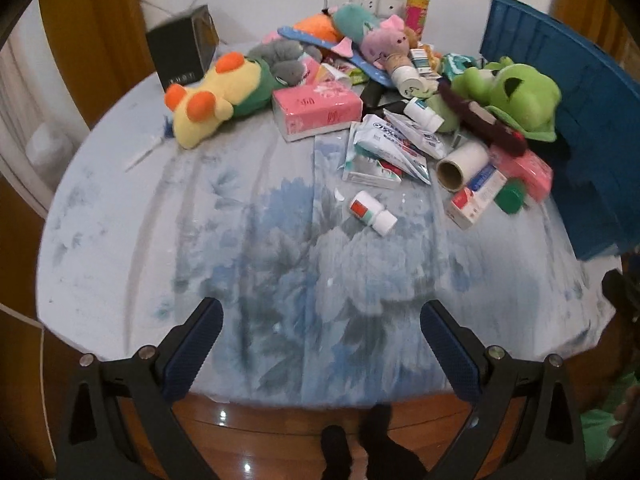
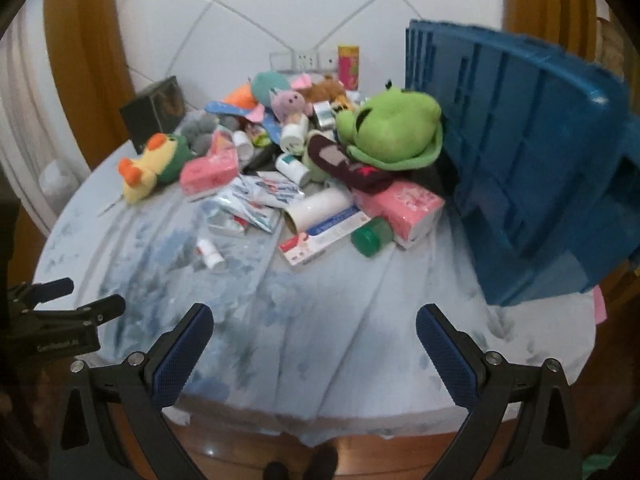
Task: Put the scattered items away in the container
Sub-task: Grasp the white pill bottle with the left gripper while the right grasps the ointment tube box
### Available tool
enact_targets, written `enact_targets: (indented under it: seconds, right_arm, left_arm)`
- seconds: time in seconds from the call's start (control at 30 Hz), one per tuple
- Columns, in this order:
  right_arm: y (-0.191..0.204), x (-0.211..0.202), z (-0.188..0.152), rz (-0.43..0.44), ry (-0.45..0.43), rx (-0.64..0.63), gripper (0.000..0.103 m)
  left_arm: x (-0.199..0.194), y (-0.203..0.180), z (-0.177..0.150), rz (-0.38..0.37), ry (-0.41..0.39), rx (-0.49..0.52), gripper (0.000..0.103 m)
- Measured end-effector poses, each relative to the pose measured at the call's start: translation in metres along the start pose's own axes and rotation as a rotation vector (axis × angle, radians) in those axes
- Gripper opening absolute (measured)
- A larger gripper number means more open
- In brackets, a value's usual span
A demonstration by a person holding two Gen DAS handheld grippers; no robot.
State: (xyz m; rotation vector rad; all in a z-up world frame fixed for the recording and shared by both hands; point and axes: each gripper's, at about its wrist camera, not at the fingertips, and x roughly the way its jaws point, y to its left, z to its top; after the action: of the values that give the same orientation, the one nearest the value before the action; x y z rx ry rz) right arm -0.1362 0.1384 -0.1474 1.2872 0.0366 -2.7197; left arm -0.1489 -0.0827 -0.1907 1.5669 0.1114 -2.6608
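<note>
Left gripper [image 1: 320, 344] first: jaws spread wide, nothing between them, hanging over the near edge of the counter [image 1: 120, 240] with its blue floral cloth. Right gripper [image 2: 314, 344], same story, jaws wide apart and empty above the front of the cloth. In the right wrist view the left gripper shows at the far left edge, low beside the counter.

Moving outward, a small white pill bottle [image 1: 373, 213] with a red and green label lies on its side, alone on the cloth, nearest the left jaws. Just beyond it, a heap of toothpaste boxes [image 1: 384, 152] and foil packs, with a white roll [image 1: 462, 164] lying beside them, open end forward. A green cap [image 2: 372, 236] rests against a pink tissue pack [image 2: 404, 208], a flat red and white box [image 2: 320, 236] touching both.

Further back, the green plush [image 2: 394, 132] sits on top of the pile, leaning against the blue container [image 2: 520, 152], which stands tipped on its side at the right of the counter, ribbed outer face toward the cameras. To the left, a yellow plush [image 1: 212, 96] with orange spots lies next to another pink tissue pack [image 1: 316, 110]. A black box [image 1: 182, 50] stands at the back left, more soft toys heaped by the tiled wall.
</note>
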Motion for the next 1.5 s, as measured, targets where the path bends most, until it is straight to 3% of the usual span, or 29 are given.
enact_targets:
  seconds: [0.4,0.47,0.5,0.57,0.67,0.73,0.9,1.03,1.1,1.17,1.23,1.3,1.37,1.5]
  right_arm:
    - [-0.042,0.108,0.05,0.054,0.139,-0.002,0.103]
    - [-0.049,0.124,0.055,0.072,0.159,-0.003,0.103]
    - [-0.051,0.131,0.056,0.082,0.166,-0.005,0.103]
    - [-0.054,0.143,0.057,0.102,0.182,-0.008,0.092]
    - [-0.053,0.157,0.056,0.123,0.21,-0.003,0.073]
    - [-0.049,0.165,0.054,0.131,0.23,0.005,0.068]
    - [-0.04,0.181,0.05,0.141,0.265,0.044,0.068]
    - [-0.033,0.189,0.051,0.119,0.258,0.125,0.069]
    - [-0.028,0.194,0.053,0.094,0.251,0.162,0.074]
    - [-0.023,0.202,0.053,0.075,0.257,0.19,0.092]
    - [-0.017,0.209,0.051,0.049,0.252,0.214,0.095]
    - [-0.013,0.213,0.047,0.022,0.257,0.213,0.088]
    - [-0.012,0.209,0.041,0.002,0.265,0.209,0.069]
    - [-0.01,0.203,0.029,-0.038,0.281,0.202,0.058]
  left_arm:
    - [0.104,-0.052,0.066,0.029,0.128,-0.059,0.098]
    - [0.121,-0.059,0.068,0.037,0.159,-0.064,0.076]
    - [0.128,-0.061,0.068,0.041,0.174,-0.061,0.072]
    - [0.138,-0.061,0.066,0.052,0.198,-0.06,0.055]
    - [0.138,-0.053,0.064,0.057,0.201,-0.068,0.047]
    - [0.137,-0.044,0.064,0.077,0.197,-0.06,0.041]
    - [0.134,-0.022,0.066,0.12,0.187,-0.019,0.041]
    - [0.137,-0.017,0.072,0.082,0.172,0.027,0.041]
    - [0.138,-0.015,0.074,0.058,0.167,0.048,0.041]
    - [0.138,-0.014,0.075,0.034,0.162,0.069,0.041]
    - [0.139,-0.013,0.077,0.01,0.156,0.09,0.041]
    - [0.14,-0.012,0.078,-0.019,0.152,0.119,0.041]
    - [0.14,-0.01,0.078,-0.035,0.151,0.15,0.037]
    - [0.138,-0.006,0.076,-0.061,0.156,0.181,0.037]
